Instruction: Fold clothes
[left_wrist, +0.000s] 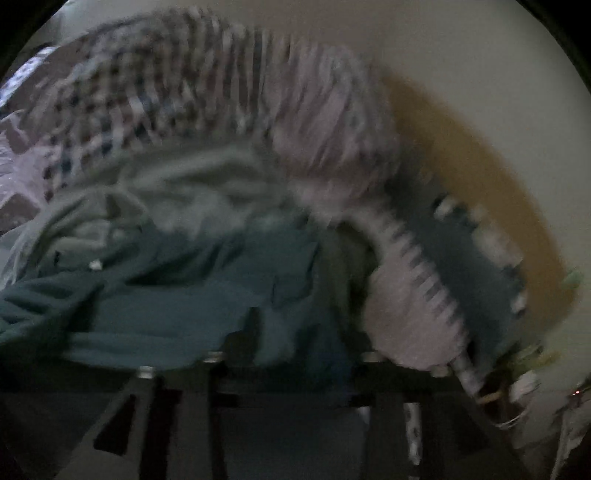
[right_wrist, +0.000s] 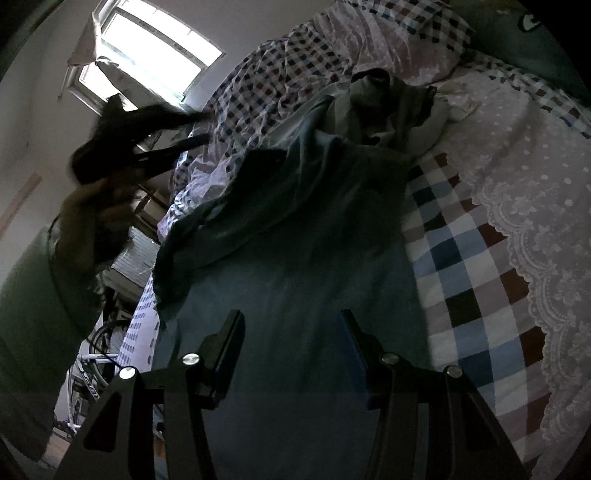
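A blue garment (right_wrist: 295, 240) lies spread lengthwise on the bed, one edge rumpled up on the left. A crumpled grey-green garment (right_wrist: 380, 107) sits at its far end. My right gripper (right_wrist: 291, 317) hovers open just above the blue cloth, holding nothing. My left gripper (right_wrist: 201, 129) is held by a hand in the air at upper left, fingers apart and empty. The left wrist view is motion-blurred: the left gripper (left_wrist: 295, 332) is open above the blue garment (left_wrist: 166, 317), with the grey garment (left_wrist: 166, 195) beyond.
The bed has a checked duvet (right_wrist: 461, 266) and a pink lace-edged cover (right_wrist: 524, 177). A bright window (right_wrist: 147, 55) is at upper left, a bicycle (right_wrist: 96, 354) beside the bed. A person's green sleeve (right_wrist: 33, 288) fills the left edge. A brown wooden bed frame (left_wrist: 480, 184) meets a pale wall.
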